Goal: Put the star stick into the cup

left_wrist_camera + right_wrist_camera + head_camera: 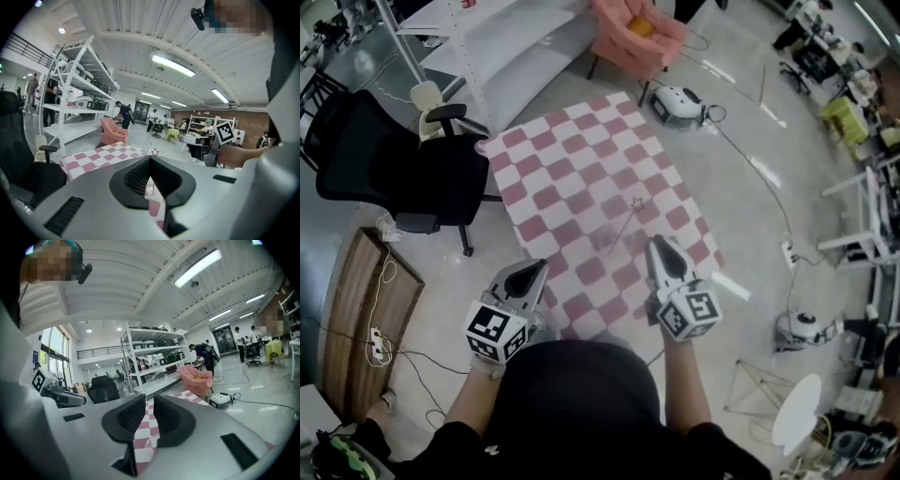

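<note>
Two claws: left claw (pixel 541 267) closed, right claw (pixel 655 243) slightly parted, both near level over cloth (pixel 572 159).

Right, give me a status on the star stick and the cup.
Looks done: the thin star-topped stick appears to lean in the small clear cup on the pink-and-white checked cloth, though the cup is blurry. In hand: nothing; the right gripper is slightly open, the left gripper shut, both empty. Left: probably nothing.
</note>
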Demonstrator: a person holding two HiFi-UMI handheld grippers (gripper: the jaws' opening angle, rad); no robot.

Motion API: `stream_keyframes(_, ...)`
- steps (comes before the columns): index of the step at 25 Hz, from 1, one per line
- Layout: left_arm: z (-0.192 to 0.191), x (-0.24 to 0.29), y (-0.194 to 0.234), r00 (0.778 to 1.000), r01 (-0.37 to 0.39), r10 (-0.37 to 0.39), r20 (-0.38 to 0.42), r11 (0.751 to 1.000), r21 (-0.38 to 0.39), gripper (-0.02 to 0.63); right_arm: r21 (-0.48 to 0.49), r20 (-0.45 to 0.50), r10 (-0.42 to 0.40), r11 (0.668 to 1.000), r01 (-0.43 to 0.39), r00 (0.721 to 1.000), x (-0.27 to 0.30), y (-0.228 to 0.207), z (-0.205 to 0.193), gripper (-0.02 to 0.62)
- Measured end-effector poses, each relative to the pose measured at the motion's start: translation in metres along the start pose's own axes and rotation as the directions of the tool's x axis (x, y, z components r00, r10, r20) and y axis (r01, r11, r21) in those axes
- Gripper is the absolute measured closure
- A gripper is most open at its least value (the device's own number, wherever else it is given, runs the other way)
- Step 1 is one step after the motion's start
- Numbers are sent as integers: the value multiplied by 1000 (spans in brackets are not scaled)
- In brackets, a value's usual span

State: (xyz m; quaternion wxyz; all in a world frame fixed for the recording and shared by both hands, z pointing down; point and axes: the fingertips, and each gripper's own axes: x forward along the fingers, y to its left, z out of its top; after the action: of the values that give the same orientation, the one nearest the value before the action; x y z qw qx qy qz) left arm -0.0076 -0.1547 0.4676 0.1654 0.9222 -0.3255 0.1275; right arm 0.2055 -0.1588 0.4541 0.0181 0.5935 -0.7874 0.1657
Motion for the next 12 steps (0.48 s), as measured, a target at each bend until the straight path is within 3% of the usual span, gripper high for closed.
stream_keyframes(12,13,14,-29,980,197,-198,2,978,71,566,-66,46,-67,995,70,997,-60,43,5,552)
